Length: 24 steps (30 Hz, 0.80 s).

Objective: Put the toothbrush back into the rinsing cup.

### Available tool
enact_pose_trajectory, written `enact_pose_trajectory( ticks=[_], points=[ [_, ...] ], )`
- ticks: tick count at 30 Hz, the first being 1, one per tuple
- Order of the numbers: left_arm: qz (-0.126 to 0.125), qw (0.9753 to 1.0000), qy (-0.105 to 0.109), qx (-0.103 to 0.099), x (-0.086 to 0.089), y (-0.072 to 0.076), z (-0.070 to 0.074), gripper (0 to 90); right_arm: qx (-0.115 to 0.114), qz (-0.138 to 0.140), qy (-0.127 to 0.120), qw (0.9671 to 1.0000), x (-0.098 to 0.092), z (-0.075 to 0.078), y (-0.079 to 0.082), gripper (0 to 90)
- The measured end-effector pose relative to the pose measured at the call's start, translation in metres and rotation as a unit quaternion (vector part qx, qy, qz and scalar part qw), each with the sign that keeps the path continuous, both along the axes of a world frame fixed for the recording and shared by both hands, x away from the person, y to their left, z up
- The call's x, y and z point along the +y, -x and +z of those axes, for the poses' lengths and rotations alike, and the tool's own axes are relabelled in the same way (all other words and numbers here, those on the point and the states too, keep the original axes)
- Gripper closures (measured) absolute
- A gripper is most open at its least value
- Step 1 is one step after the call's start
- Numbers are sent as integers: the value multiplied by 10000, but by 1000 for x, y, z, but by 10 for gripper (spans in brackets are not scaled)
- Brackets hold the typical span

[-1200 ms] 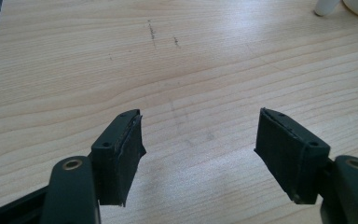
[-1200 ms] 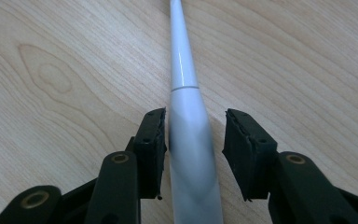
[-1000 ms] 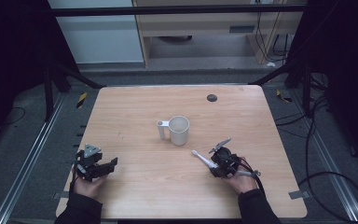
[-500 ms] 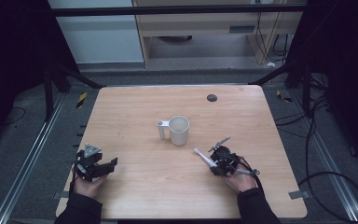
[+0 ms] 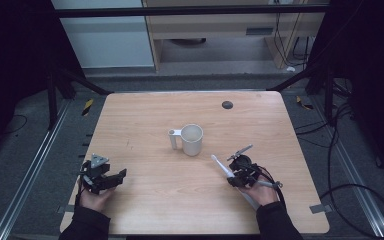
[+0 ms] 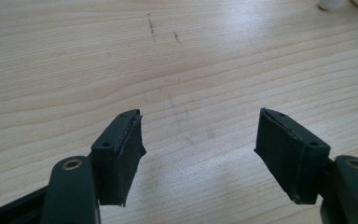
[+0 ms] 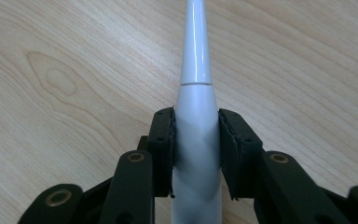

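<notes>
Right claw (image 7: 196,140) clamps white toothbrush (image 7: 195,70) between jaws.

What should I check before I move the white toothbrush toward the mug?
1. Grip: right gripper has its jaws shut on both sides of the white toothbrush handle: ok.
2. Tip direction: the toothbrush points up-left toward the mug: ok.
3. Mug pose: upright, mouth open, handle to its left: ok.
4. Path: bare table between the tip and the mug: ok.
5. Left gripper: jaws open, holding nothing, well away from the mug: ok.
6. Mug contents: inside looks empty from the high view, but its bottom is hard to see: cannot tell.
</notes>
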<state>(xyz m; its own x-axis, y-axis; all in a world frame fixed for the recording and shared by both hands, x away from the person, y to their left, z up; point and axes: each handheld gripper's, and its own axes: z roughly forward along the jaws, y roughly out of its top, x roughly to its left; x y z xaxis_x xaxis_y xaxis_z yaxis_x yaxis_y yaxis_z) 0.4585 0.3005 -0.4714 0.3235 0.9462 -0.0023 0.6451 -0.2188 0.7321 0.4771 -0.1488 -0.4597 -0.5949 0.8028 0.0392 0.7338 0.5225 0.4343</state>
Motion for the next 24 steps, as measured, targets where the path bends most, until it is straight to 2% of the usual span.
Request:
enact_pose_trajectory(
  ticks=[4,9,14,20,24],
  points=[
    [0,10000,-4,-12,0,0,1,304,-69,-136,-144,9998,-3,9,3,677],
    [-12,10000,-18,7,0,-1,0,305,-217,-143,-370,9990,-8,21,6,678],
    [-42,10000,-21,-6,-1,0,0,305,-391,-202,-467,9979,-13,32,12,679],
    [-36,10000,-5,-11,-1,0,1,305,-687,-278,-680,9949,-17,44,17,679],
    [-34,10000,4,-16,-1,0,1,305,-1064,-274,-829,9905,-18,53,20,678]
  ],
)
